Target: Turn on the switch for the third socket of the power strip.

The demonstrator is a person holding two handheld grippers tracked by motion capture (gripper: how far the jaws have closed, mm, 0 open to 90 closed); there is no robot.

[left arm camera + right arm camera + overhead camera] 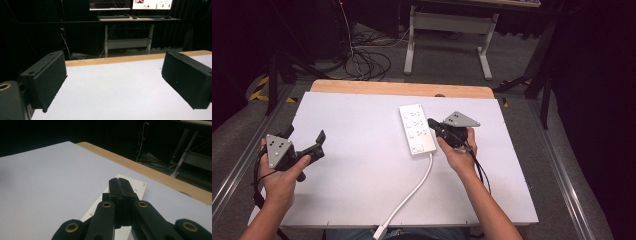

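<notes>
My right gripper (432,123), fingers pressed together and empty, hovers over the strip (417,128); I'd press squarely. Left gripper (304,142) fingers wide.

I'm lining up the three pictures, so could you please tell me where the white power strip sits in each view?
High view: power strip right of centre, beside the right gripper.
Left gripper view: not in it.
Right gripper view: lower centre, under the closed jaws.
Shared landmark: the table's wooden far edge.
</notes>
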